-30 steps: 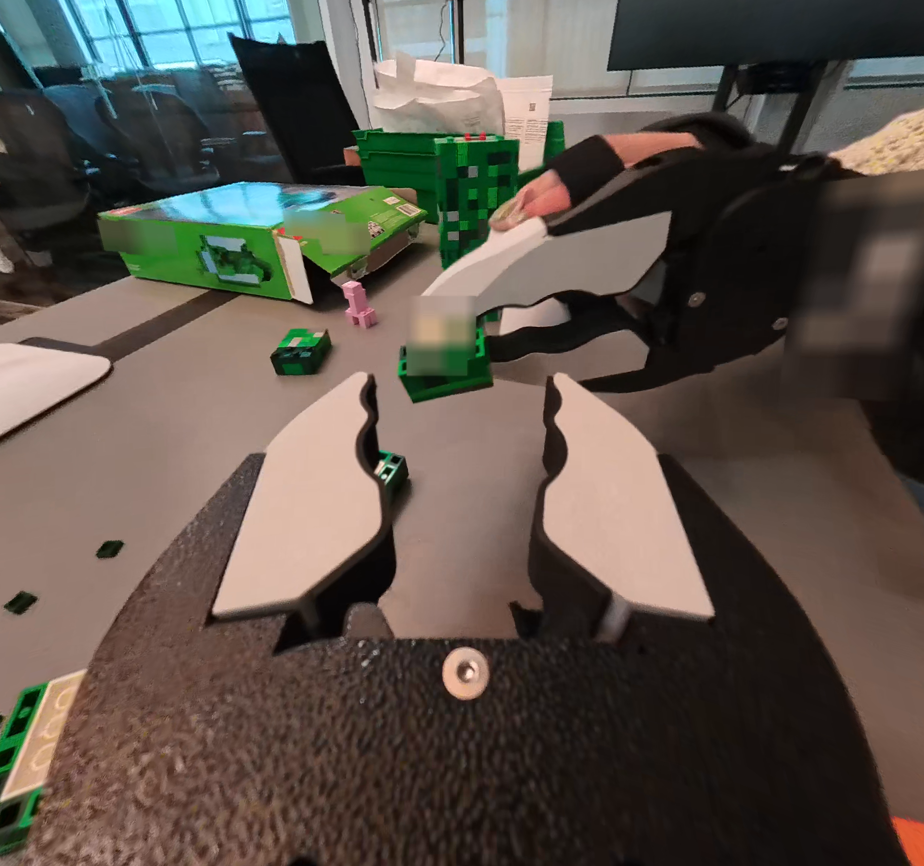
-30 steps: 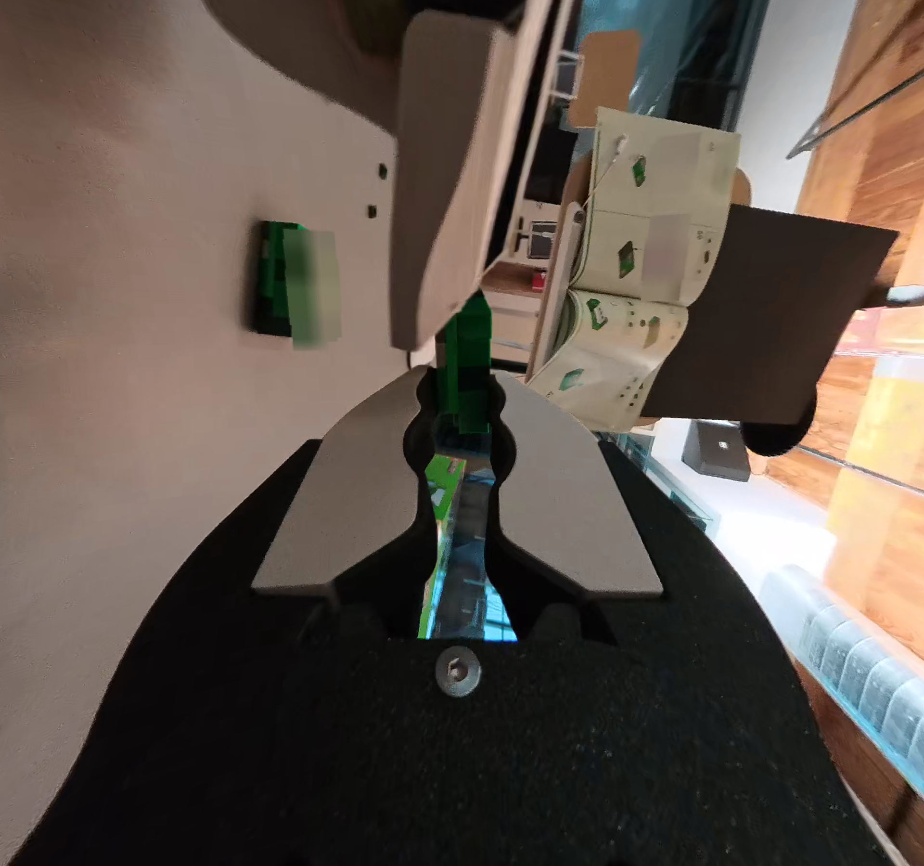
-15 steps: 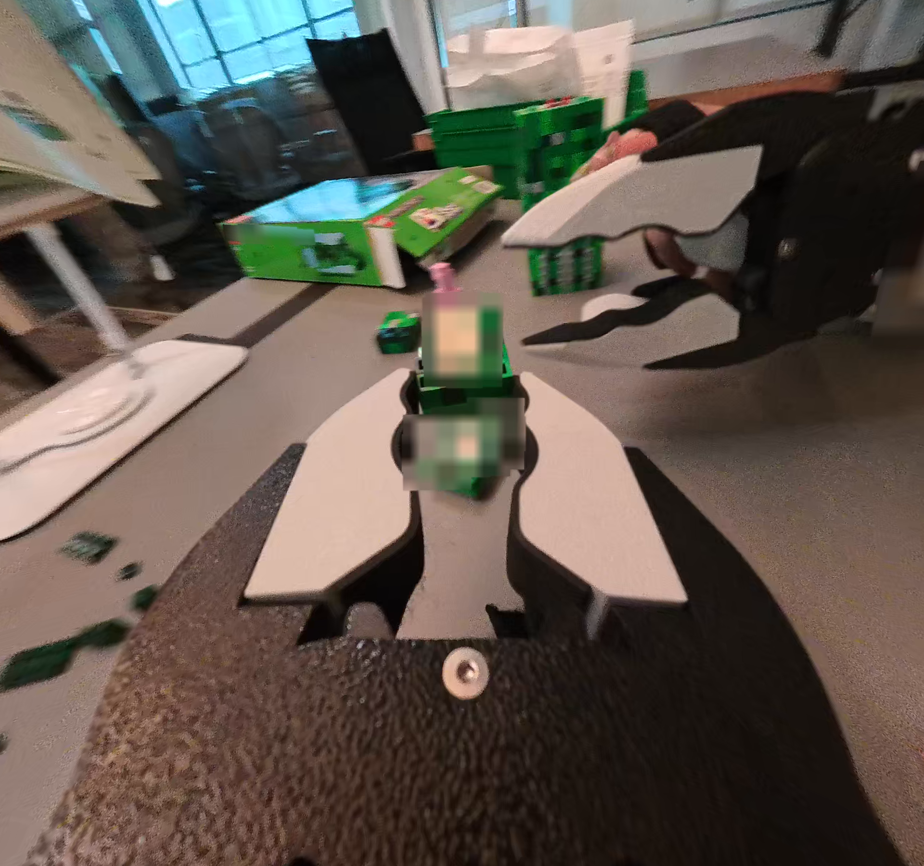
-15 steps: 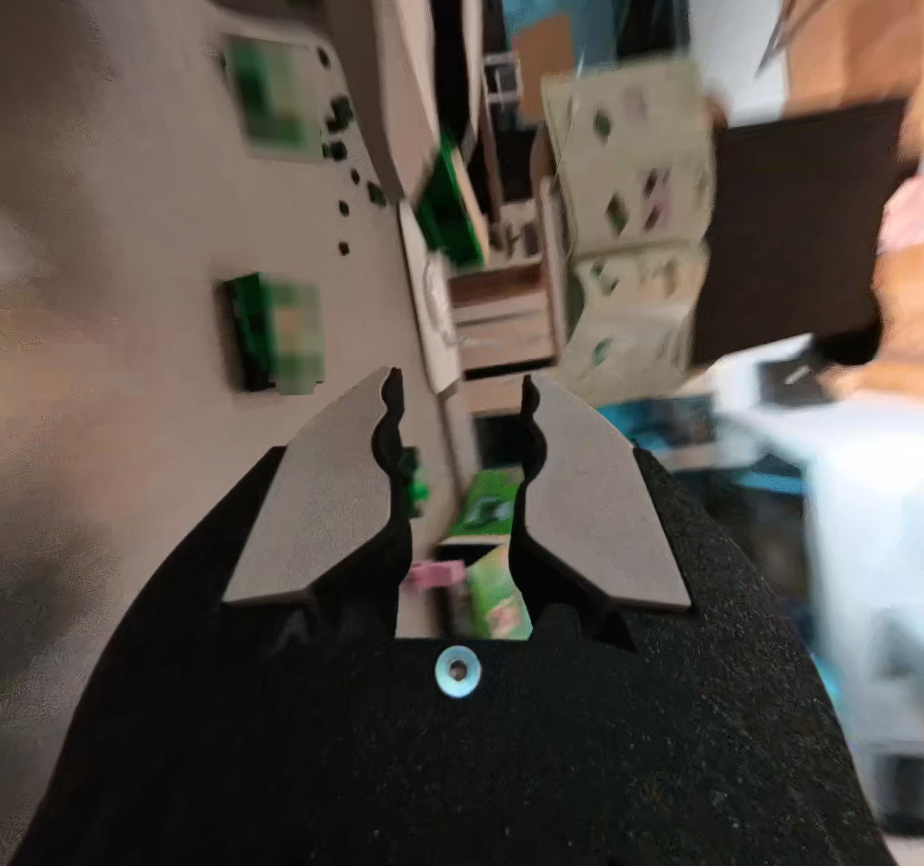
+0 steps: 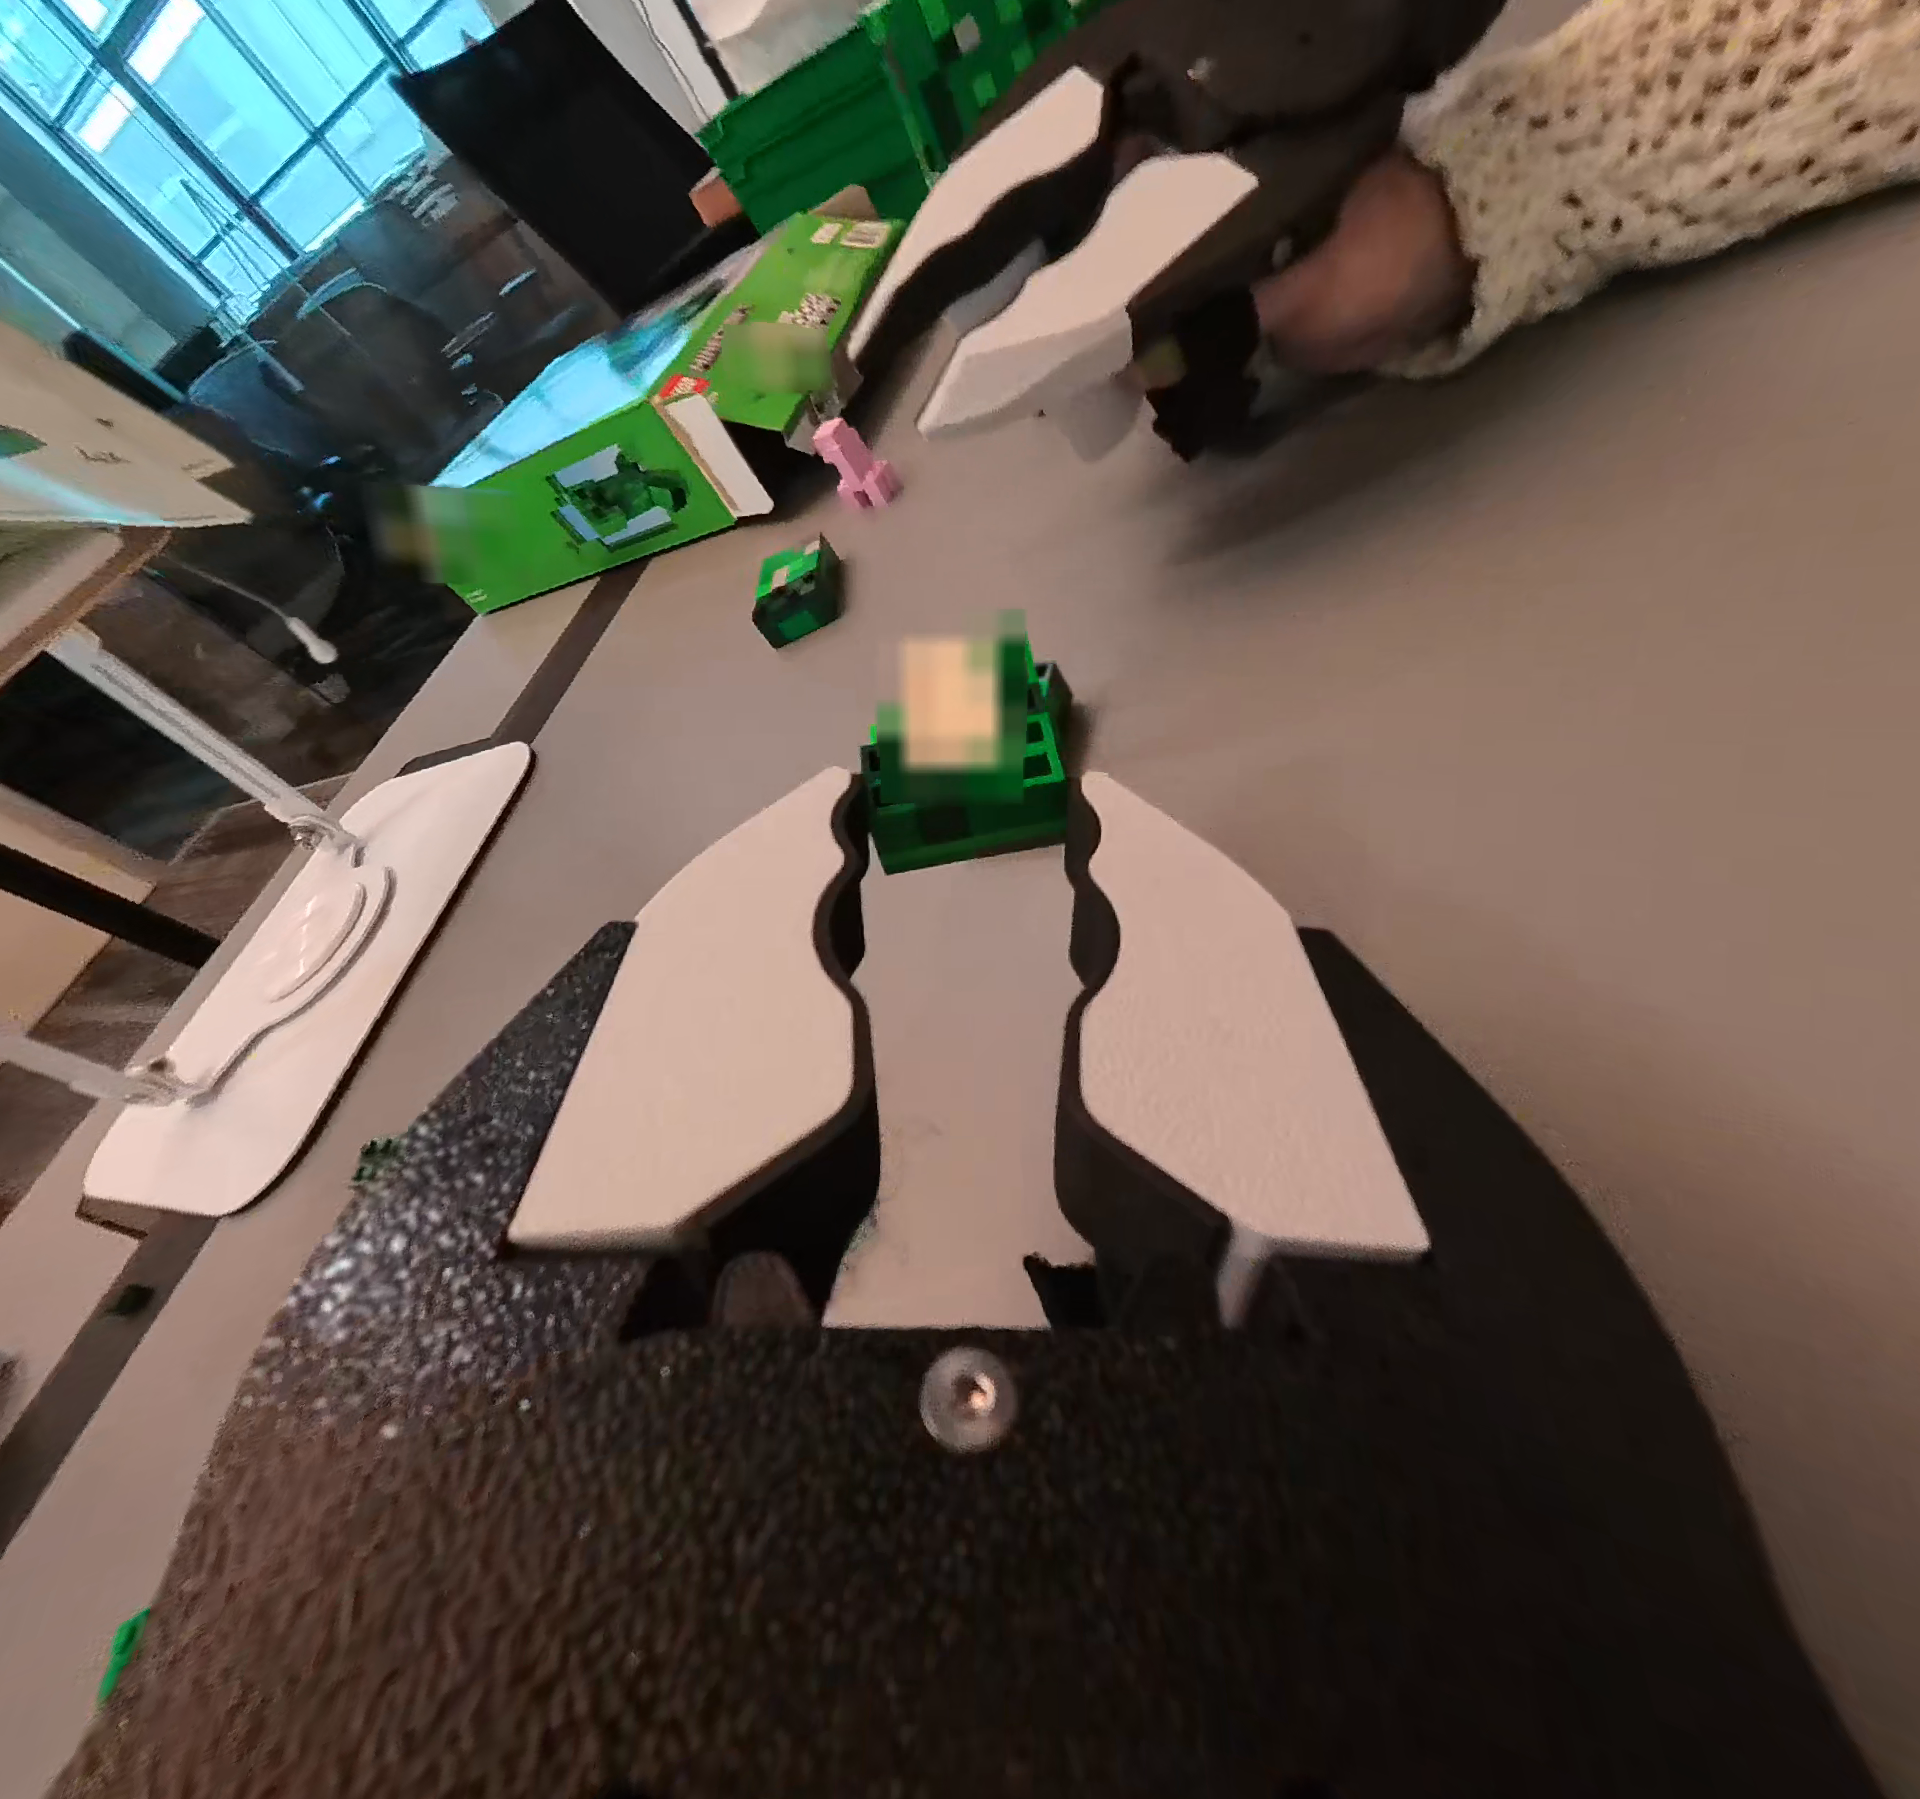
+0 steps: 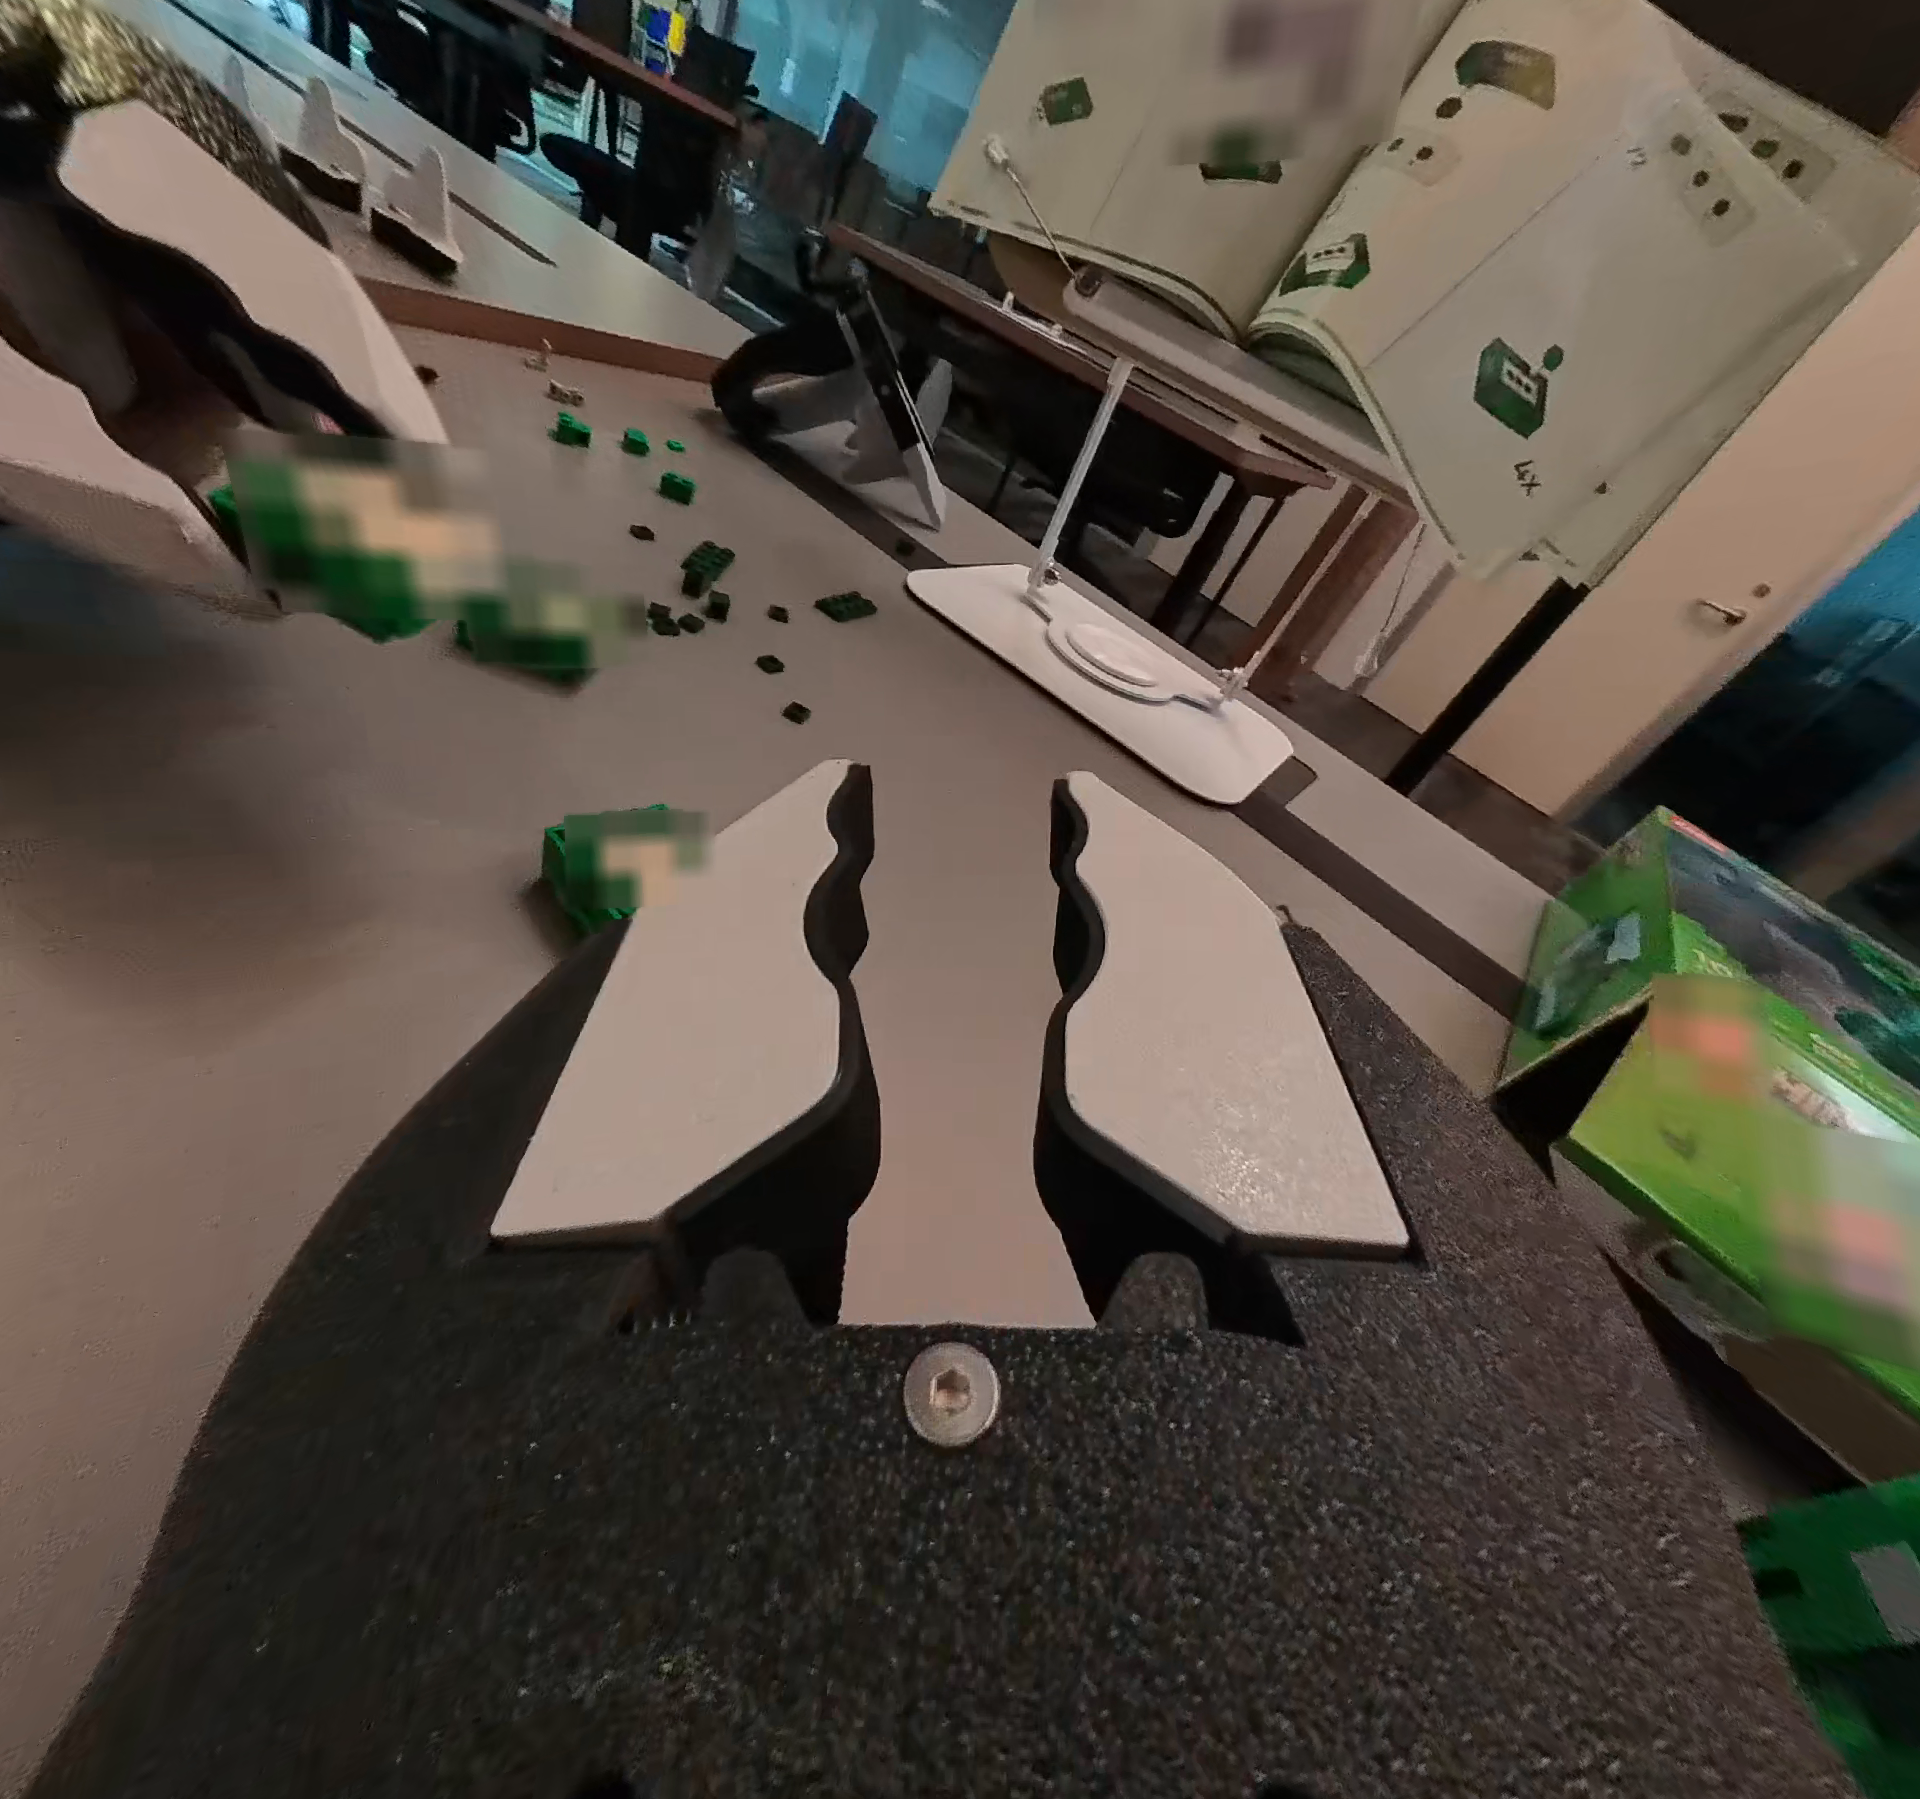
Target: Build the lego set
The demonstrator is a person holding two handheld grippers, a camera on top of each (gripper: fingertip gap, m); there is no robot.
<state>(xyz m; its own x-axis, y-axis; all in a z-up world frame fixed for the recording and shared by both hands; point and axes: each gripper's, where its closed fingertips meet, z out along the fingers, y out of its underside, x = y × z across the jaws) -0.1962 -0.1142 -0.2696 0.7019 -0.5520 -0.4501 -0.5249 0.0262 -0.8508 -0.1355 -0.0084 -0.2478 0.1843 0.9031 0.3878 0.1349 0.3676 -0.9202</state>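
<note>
table [image 5: 1455, 814]: grey | on it: green bricks [image 6: 707, 560], box [image 5: 603, 482], possibly white stand base [image 6: 1101, 669]

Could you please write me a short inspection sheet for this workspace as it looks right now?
Surface: grey table, seam strip near the left edge.
Job's things: green brick assembly at the left gripper fingertips; small green block; pink figure; loose green bricks; instruction booklet open on a white stand.
Clutter: open green box; green crate.
Grippers: left open, assembly between its tips; right gripper open, empty.
Cables: nothing seen.
Surroundings: windows, office chairs, desks behind.
</note>
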